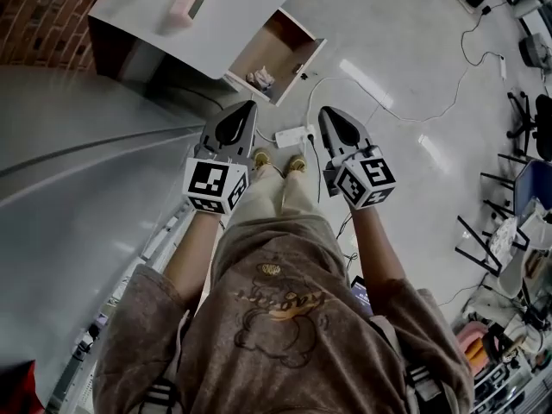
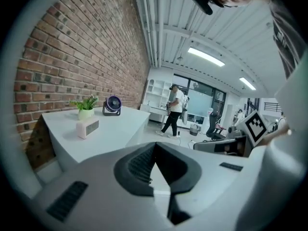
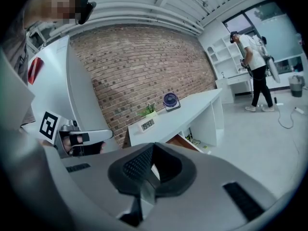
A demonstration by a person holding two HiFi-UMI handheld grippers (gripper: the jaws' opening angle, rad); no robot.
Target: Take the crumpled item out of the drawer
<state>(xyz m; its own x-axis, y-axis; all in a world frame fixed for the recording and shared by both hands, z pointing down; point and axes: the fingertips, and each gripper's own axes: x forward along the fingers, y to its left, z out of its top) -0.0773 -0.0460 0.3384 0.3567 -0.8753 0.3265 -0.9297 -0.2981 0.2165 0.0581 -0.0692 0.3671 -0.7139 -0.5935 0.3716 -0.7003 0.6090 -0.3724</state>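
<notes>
The wooden drawer [image 1: 291, 34] stands pulled out from the white desk [image 1: 226, 24], and the pale crumpled item [image 1: 260, 78] lies at its near end. I hold both grippers side by side above the floor, short of the drawer and pointing toward it. The left gripper [image 1: 248, 109] is shut and empty, and its own view shows the jaws [image 2: 155, 146] meeting at a point. The right gripper [image 1: 328, 115] is shut and empty too [image 3: 153, 148]. In the right gripper view the open drawer [image 3: 185, 143] shows just past the jaws; the item is hidden there.
A pink clock [image 1: 188, 3], a potted plant [image 2: 85, 107] and a small fan [image 2: 112, 105] stand on the desk. A power strip [image 1: 293, 134] and cables lie on the floor by my feet. Chairs [image 1: 517, 171] stand at the right, and a person [image 2: 172, 117] walks far off.
</notes>
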